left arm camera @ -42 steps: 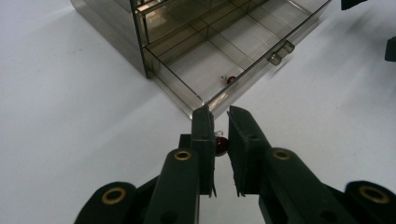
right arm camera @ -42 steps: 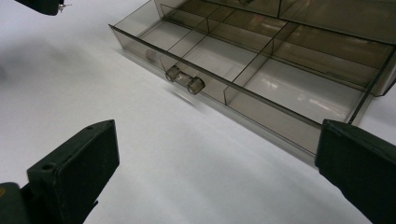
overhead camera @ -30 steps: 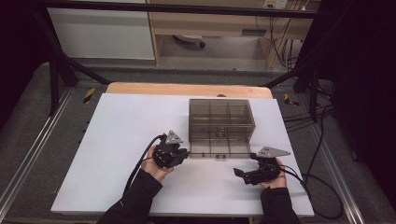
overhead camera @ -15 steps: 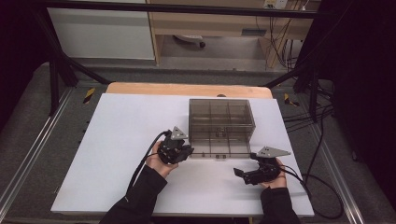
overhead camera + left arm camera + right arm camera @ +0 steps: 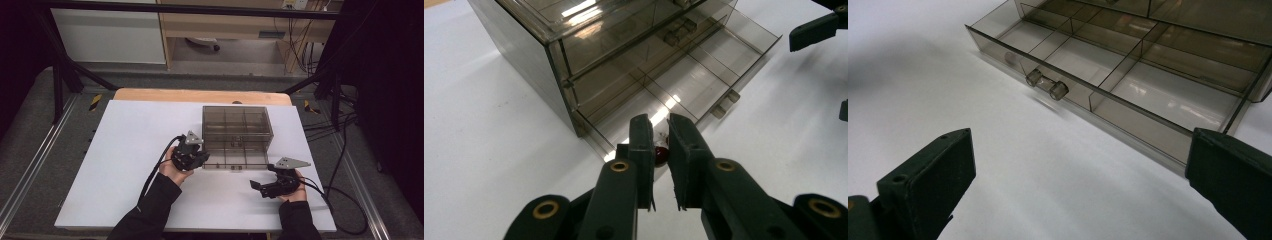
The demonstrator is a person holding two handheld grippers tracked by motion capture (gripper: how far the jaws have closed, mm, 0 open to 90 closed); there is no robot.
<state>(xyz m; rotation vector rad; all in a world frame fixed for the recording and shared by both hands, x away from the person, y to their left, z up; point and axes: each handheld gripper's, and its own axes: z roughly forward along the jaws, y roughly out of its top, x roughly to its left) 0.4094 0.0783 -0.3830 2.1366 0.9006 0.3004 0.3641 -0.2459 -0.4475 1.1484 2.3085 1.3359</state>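
Shifted toward the open drawer (image 5: 704,85), left claw (image 5: 660,145) (nearly closed) pinches a small red object (image 5: 660,154)

The left hand-held gripper (image 5: 659,150) is hiding most of a small dark red thing (image 5: 660,154) between its jaws, too covered to identify. The box (image 5: 574,50) beyond is running off the top edge. The right hand-held gripper (image 5: 1080,175) is showing jaws cut off by both side edges.
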